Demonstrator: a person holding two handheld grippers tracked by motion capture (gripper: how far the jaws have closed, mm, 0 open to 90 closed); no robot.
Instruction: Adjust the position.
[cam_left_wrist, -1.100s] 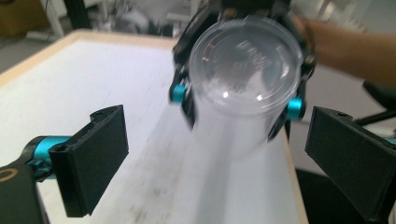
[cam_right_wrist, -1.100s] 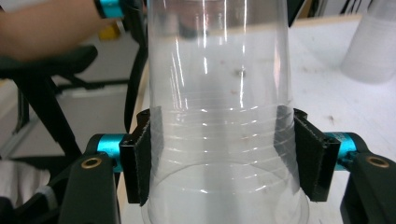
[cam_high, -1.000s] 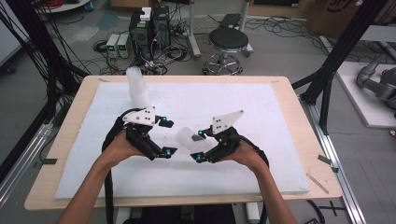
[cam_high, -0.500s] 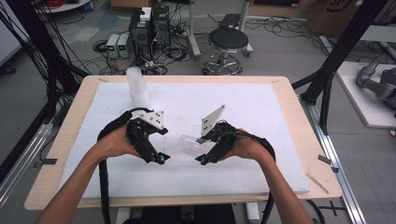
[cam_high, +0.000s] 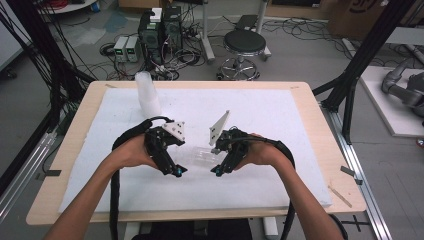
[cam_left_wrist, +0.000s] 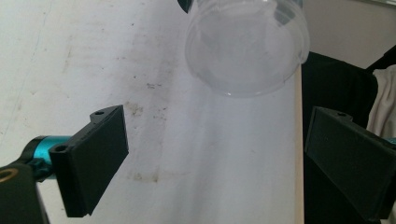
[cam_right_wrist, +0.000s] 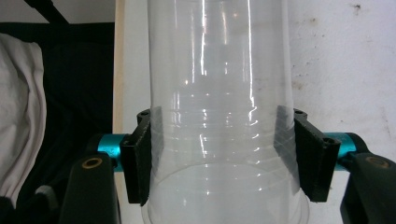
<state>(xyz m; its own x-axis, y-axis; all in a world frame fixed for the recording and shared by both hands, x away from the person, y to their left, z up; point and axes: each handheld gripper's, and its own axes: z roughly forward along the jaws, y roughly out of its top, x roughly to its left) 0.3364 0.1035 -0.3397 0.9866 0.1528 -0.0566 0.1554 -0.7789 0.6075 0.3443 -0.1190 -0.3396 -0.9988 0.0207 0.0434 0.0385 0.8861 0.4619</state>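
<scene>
One clear plastic cup (cam_right_wrist: 223, 116) pulled free, held lying level between the hands at lower centre of the high view.

Right gripper (cam_high: 220, 167) is clamped on that cup near its rim; left gripper (cam_high: 176, 170) stands wide with nothing between its jaws, the cup's base just beyond them. Farther off, upper left, a stack of clear cups (cam_high: 146, 94) waits upright on the white foam mat (cam_high: 280, 115), so separating seems only begun. How many cups remain cannot be told.
</scene>
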